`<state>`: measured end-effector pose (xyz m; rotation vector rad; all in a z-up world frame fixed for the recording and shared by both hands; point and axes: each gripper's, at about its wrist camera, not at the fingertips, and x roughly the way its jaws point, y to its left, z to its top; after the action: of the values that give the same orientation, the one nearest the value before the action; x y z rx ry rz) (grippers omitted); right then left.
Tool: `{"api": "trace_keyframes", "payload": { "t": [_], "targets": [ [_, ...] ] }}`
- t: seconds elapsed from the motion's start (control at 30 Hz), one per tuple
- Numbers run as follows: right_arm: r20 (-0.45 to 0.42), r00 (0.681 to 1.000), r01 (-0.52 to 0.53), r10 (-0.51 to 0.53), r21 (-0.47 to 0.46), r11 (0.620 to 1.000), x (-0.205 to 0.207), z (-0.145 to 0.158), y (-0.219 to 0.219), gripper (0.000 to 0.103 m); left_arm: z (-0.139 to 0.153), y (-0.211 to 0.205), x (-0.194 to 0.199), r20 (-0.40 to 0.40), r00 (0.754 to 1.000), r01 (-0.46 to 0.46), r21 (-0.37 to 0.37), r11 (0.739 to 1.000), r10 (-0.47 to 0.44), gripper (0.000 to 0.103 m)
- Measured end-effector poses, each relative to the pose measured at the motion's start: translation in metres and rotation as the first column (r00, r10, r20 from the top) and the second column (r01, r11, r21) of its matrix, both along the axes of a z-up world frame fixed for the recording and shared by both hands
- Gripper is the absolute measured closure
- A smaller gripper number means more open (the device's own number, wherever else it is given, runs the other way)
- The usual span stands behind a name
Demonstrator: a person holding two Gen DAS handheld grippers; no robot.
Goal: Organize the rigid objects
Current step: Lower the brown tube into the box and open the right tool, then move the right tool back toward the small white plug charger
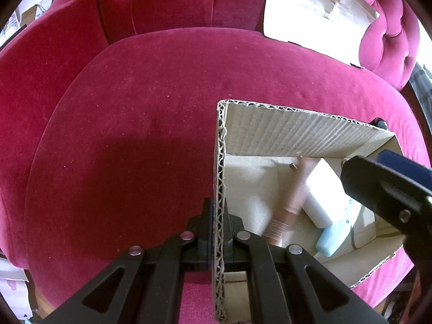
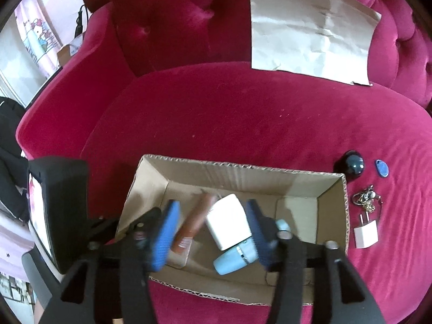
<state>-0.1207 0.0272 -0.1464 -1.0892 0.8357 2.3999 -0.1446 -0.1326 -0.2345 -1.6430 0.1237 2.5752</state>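
L gripper (image 1: 217,232) pinches box (image 2: 333,197) wall, R gripper (image 2: 213,229) jaws wide over it, nothing held; next: white plug (image 2: 365,233) at 3 o'clock.

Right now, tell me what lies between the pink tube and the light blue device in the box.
A white block, seen in both wrist views.

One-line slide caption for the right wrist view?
Open right gripper above cardboard box holding white adapter; small charger waits outside.
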Motion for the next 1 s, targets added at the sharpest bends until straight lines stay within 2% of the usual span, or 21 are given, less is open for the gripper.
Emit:
{"api": "trace_keyframes", "payload": {
  "t": [0.07,0.13,0.27,0.6,1.0],
  "targets": [
    [0.009,0.999,0.031,-0.031,0.023,0.999,0.003,0.001,0.003,0.020,0.000,-0.003,-0.001,0.003,1.000,-0.005,0.013,1.000,0.005,0.100],
    [0.013,0.999,0.049,-0.049,0.034,0.998,0.005,0.001,0.006,0.010,-0.001,-0.002,-0.001,0.004,1.000,-0.007,0.014,1.000,0.007,0.100],
    [0.023,0.998,0.060,-0.061,0.035,0.998,0.007,-0.001,0.011,0.000,-0.004,0.001,-0.003,0.003,1.000,-0.004,0.007,1.000,0.004,0.100],
    [0.058,0.997,0.053,-0.057,0.069,0.996,0.009,-0.003,0.010,0.000,-0.005,0.008,-0.005,0.002,1.000,0.005,-0.005,1.000,-0.005,0.100],
    [0.063,0.993,0.090,-0.097,0.093,0.992,0.034,-0.002,0.028,0.000,-0.004,0.014,-0.003,-0.002,1.000,0.013,-0.021,1.000,-0.013,0.100]
  ]
}}
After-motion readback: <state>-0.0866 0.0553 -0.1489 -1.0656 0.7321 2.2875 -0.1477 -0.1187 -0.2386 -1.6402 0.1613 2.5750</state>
